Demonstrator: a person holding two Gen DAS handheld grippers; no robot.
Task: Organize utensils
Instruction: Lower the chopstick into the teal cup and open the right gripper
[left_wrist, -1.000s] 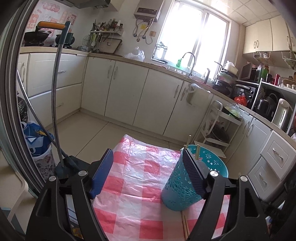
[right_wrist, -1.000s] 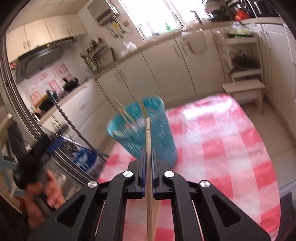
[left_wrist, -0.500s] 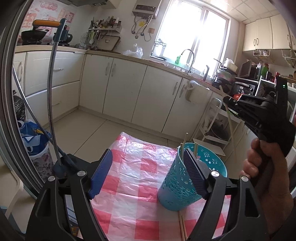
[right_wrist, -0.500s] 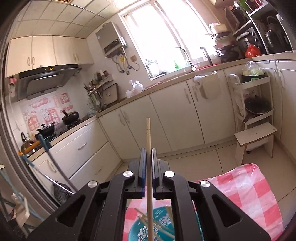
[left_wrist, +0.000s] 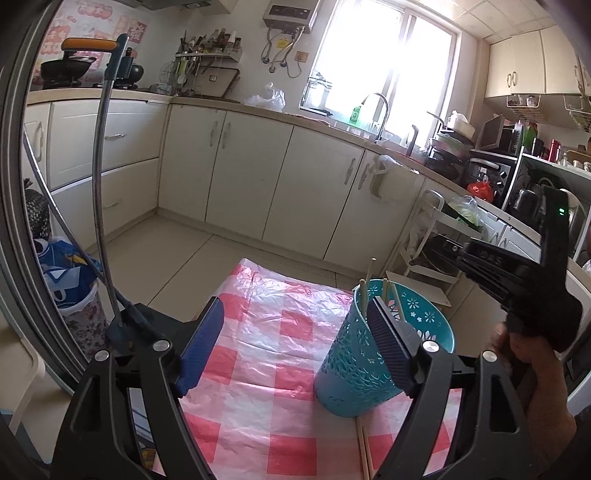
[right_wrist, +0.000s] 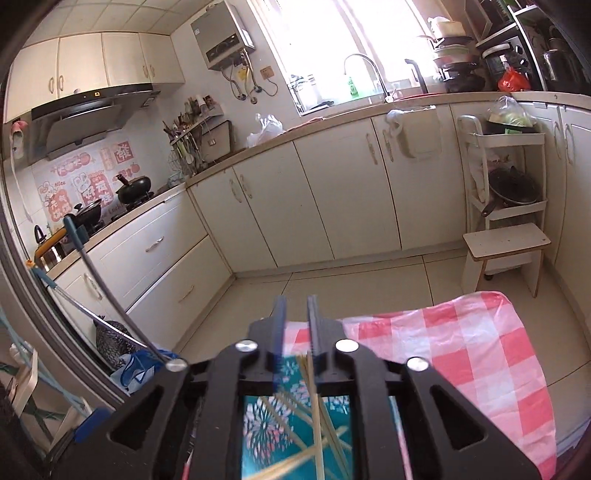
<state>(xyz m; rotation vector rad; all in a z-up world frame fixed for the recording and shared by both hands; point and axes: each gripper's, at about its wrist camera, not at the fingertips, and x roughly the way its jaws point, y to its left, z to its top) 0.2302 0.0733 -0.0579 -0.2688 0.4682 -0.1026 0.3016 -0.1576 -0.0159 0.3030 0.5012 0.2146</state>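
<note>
A teal perforated utensil holder (left_wrist: 364, 363) stands on the red-and-white checked cloth (left_wrist: 273, 350), with several wooden chopsticks (left_wrist: 369, 280) sticking up from it. My left gripper (left_wrist: 295, 332) is open, its right finger by the holder's left wall. Two more chopsticks (left_wrist: 364, 448) lie on the cloth below the holder. My right gripper (right_wrist: 296, 325) hovers right above the holder's mouth (right_wrist: 266, 424), jaws slightly apart and empty; a chopstick (right_wrist: 317, 417) stands in the holder just below them. In the left wrist view the right gripper's body (left_wrist: 517, 273) is held over the holder.
Cream kitchen cabinets (left_wrist: 251, 177) run along the back. A white rolling shelf (right_wrist: 509, 192) and a low stool (right_wrist: 506, 251) stand right of the table. Mop handles (left_wrist: 101, 184) and a blue bag (left_wrist: 66, 273) are at the left.
My right gripper has lowered over the holder and opened; the chopstick it held has dropped into the holder. The left gripper has barely moved.
</note>
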